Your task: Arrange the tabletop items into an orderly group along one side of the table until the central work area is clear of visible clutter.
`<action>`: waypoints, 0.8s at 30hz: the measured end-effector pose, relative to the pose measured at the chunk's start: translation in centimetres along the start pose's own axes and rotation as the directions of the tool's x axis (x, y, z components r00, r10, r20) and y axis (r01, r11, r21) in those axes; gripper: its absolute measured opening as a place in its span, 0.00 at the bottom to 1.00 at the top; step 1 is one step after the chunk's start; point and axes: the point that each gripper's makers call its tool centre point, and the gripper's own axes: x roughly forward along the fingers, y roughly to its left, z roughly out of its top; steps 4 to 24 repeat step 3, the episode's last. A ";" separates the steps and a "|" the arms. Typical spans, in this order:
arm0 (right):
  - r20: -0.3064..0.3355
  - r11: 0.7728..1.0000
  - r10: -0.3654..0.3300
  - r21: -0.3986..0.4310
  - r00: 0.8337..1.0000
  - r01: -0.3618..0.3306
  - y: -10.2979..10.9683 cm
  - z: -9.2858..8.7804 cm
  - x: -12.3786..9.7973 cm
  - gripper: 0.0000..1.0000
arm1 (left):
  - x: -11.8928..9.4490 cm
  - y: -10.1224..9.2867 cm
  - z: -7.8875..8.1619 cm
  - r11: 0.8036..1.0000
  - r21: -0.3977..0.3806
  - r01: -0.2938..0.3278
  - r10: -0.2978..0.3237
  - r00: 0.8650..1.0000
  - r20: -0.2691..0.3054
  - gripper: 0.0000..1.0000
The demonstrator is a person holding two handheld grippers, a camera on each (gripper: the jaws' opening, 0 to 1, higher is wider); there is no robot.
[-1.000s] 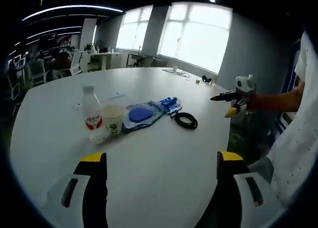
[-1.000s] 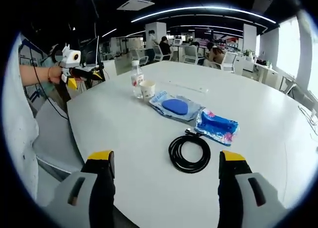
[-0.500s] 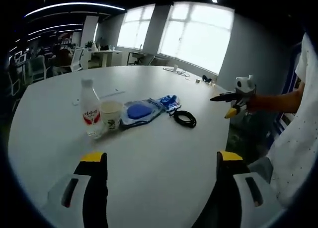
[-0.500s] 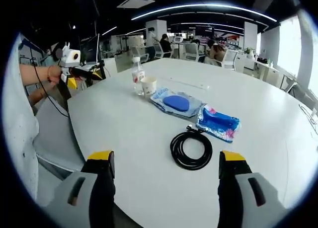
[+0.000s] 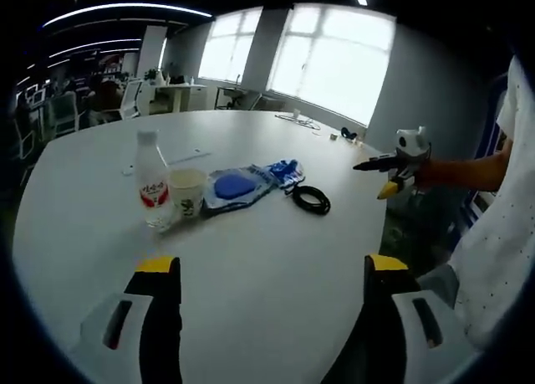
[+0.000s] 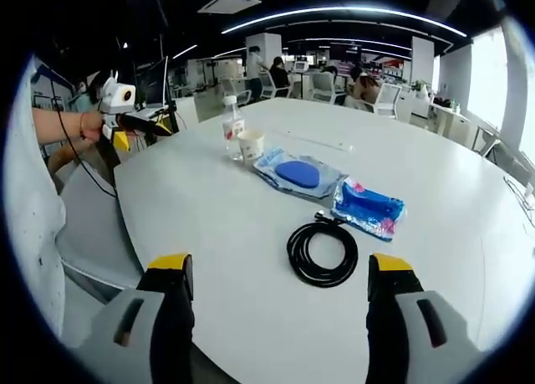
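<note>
On the white round table (image 5: 267, 258) stand a clear bottle with a red label (image 5: 152, 181) and a paper cup (image 5: 187, 192) side by side. Beside them lie a clear bag holding a blue pad (image 5: 234, 187), a blue patterned packet (image 5: 284, 173) and a coiled black cable (image 5: 313, 201). My left gripper (image 5: 272, 271) is open over the near table edge, nothing between its jaws. My right gripper (image 6: 280, 271) is open too, just short of the cable (image 6: 322, 252). The right view also has the bottle (image 6: 230, 133), cup (image 6: 249, 145), pad bag (image 6: 297, 175) and packet (image 6: 368, 208).
Small items and a cable (image 5: 297, 120) lie at the table's far side near the windows. Office desks, chairs and seated people (image 6: 359, 87) fill the room behind. The other gripper (image 5: 393, 162), held by a hand, hangs off the table's right edge.
Both views have shifted slightly, so the cameras moved a little. The items on the table have not moved, and both grippers stay open.
</note>
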 end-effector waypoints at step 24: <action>0.001 1.000 -0.001 -0.001 1.000 0.001 0.0 0.1 0.0 0.86 | 0.0 0.0 0.0 1.000 -0.002 -0.002 0.002 1.000 0.001 0.93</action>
